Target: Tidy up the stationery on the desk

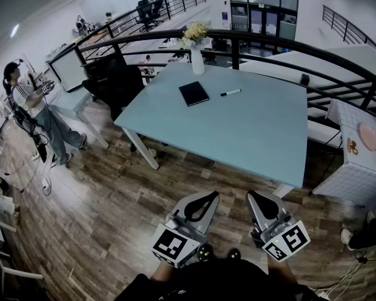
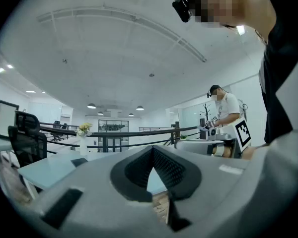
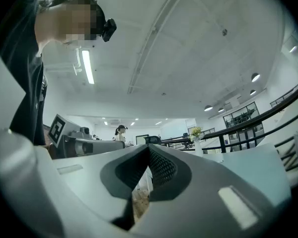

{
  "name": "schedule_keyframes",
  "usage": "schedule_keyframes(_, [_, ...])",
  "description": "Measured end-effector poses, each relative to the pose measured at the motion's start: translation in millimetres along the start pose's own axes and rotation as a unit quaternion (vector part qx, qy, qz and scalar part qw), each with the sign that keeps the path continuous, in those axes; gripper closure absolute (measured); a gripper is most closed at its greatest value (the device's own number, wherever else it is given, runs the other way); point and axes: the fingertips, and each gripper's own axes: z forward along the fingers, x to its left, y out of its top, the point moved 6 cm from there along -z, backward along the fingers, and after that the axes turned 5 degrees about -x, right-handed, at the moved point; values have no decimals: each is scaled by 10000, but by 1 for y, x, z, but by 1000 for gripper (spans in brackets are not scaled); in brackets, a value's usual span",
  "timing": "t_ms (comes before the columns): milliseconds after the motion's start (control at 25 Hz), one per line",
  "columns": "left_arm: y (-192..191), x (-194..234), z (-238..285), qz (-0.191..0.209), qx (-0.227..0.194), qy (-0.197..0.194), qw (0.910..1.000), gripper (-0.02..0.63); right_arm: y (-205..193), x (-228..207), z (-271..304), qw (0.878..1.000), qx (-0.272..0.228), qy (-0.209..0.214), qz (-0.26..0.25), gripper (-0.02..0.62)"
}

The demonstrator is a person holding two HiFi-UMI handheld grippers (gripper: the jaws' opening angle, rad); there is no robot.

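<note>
A black notebook lies flat on the light blue desk, towards its far side. A black-and-white marker pen lies just right of the notebook. My left gripper and right gripper are held low over the wooden floor, well short of the desk's near edge. Both are shut and hold nothing. In the left gripper view the jaws meet at their tips, with the notebook far off on the desk. The right gripper points up and away from the desk.
A white vase of yellow flowers stands at the desk's far edge. A black office chair stands at its left corner, with a curved black railing behind. A white table with pink plates stands to the right. A person stands far left.
</note>
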Motion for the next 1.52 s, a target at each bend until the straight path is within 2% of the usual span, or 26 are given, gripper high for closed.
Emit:
schedule_keyframes(680, [-3, 24, -18, -177, -77, 283, 9994, 615, -13, 9, 24, 9987, -55, 110, 503, 589])
schedule_keyframes(1520, [-2, 100, -71, -384, -331, 769, 9957, 615, -33, 46, 106, 9979, 215, 493, 363, 591])
